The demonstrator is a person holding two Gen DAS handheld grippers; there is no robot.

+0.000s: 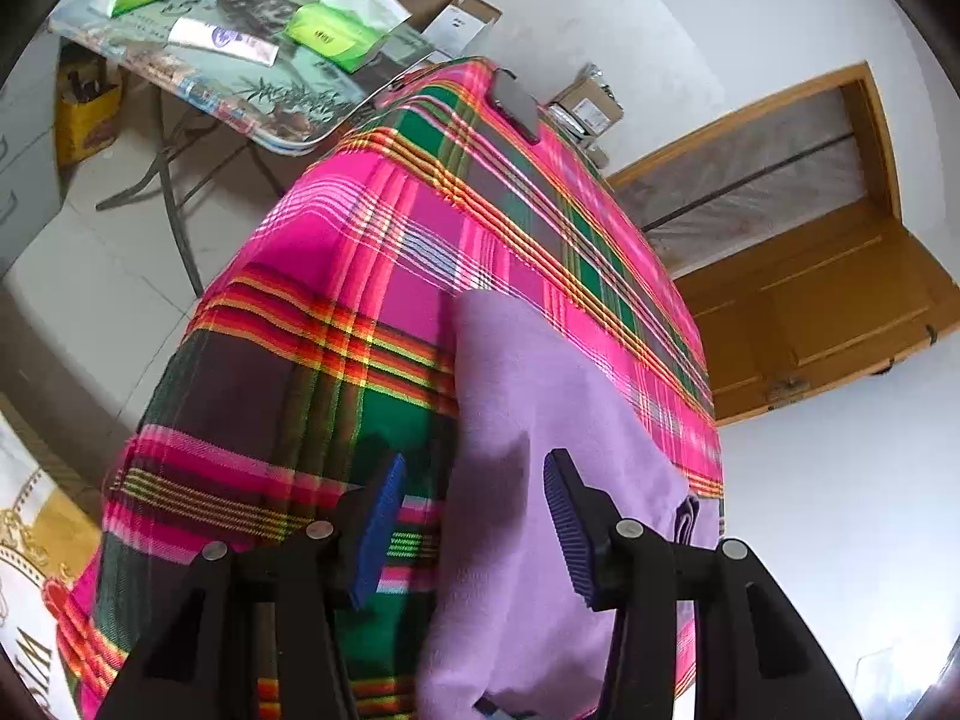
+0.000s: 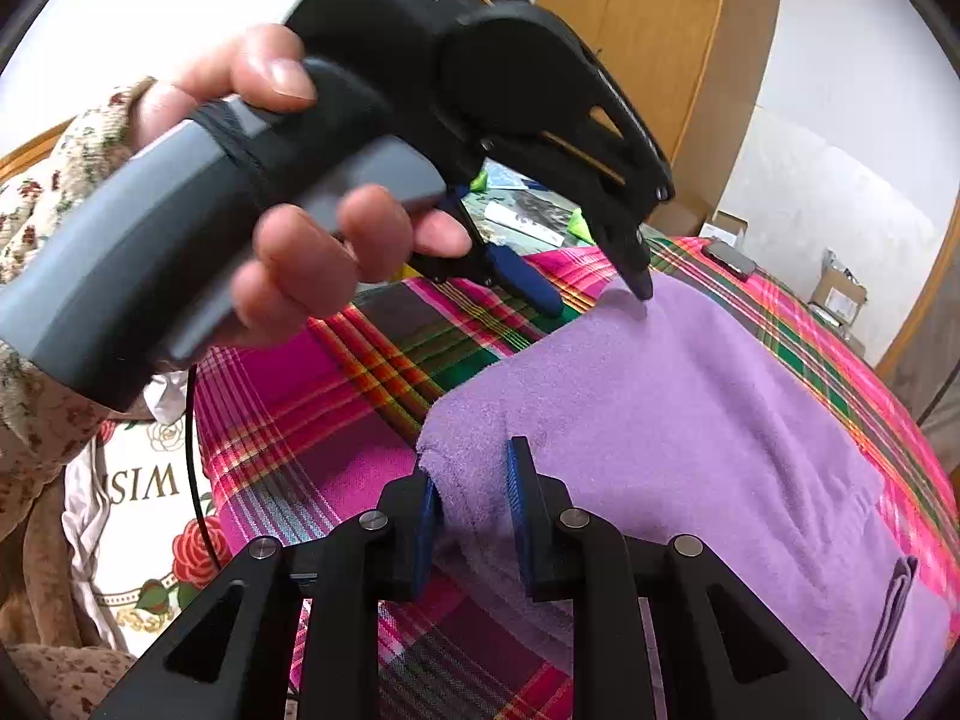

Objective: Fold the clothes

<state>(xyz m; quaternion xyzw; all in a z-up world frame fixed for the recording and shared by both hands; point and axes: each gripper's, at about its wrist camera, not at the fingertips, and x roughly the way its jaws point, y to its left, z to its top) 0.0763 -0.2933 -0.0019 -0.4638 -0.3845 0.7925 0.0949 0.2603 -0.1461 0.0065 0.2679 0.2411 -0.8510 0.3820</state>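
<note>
Two grippers | left gripper (image 1: 474, 531) jaws apart | right gripper (image 2: 474, 516) jaws pinching purple towel (image 2: 660, 396) corner

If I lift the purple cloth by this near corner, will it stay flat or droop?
Likely droops: the purple cloth sags in soft rounded folds. Its fuzzy nap should grip well. Pushed, it would probably bunch on the plaid cover.

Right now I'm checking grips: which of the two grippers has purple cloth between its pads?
The right gripper: the purple cloth's near corner sits between its pads. The left gripper hangs open at the far corner.
</note>
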